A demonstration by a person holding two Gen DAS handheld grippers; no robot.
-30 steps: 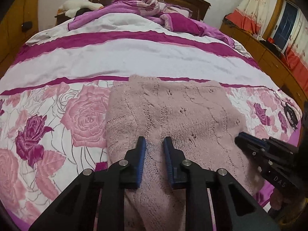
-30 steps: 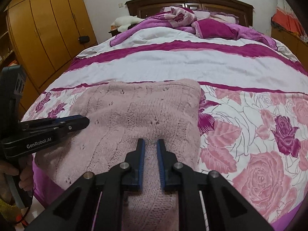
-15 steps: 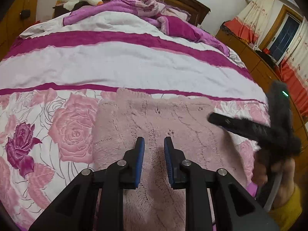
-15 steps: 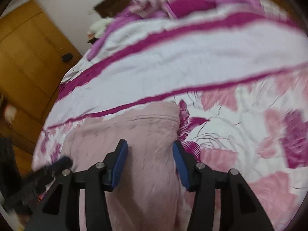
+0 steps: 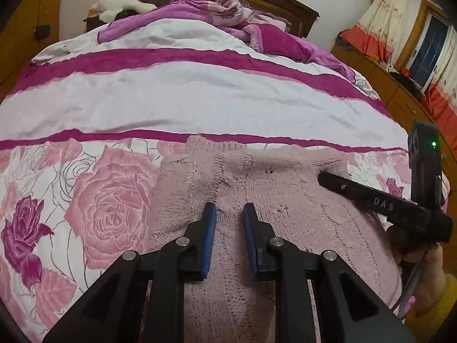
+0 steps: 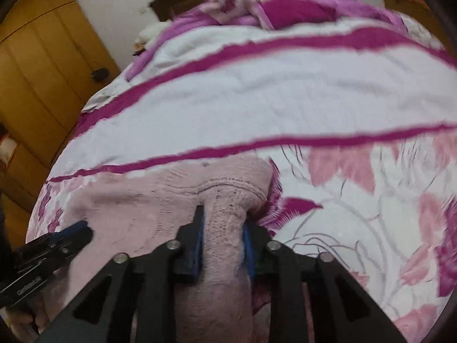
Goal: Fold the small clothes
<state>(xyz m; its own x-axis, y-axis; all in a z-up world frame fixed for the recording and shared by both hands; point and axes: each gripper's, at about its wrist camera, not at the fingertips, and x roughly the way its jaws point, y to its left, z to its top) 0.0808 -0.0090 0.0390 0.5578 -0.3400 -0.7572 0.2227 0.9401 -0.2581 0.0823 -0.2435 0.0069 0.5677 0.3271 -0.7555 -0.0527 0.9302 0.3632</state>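
**My pink knit on the flowery bed**

The pink sweater [image 5: 274, 200] lay on the bed cover [image 5: 182, 97], near the edge closest to me. It was soft and fuzzy, made of knitted yarn with little holes and thin lines running through it. It looked like a wide, folded pad. Its far edge sat just by a thin purple stripe on the cover. A ribbed band ran along the right far corner.

The cover was white with purple stripes and big pink roses. It looked smooth and puffy. A crumpled purple blanket [image 5: 228, 14] was piled up by the dark wooden headboard [image 5: 285, 3].

The sweater's long side ran from left to right across the bed, from one gripper to the other.

My left gripper [image 5: 228, 214] hung over the middle of the sweater. Its blue pads [image 5: 210, 237] were a little apart, with nothing between them.

My right gripper [image 6: 222, 223] was pinching a thick roll of the sweater at its right end. The knit bulged up between the blue pads. That picture was blurry.
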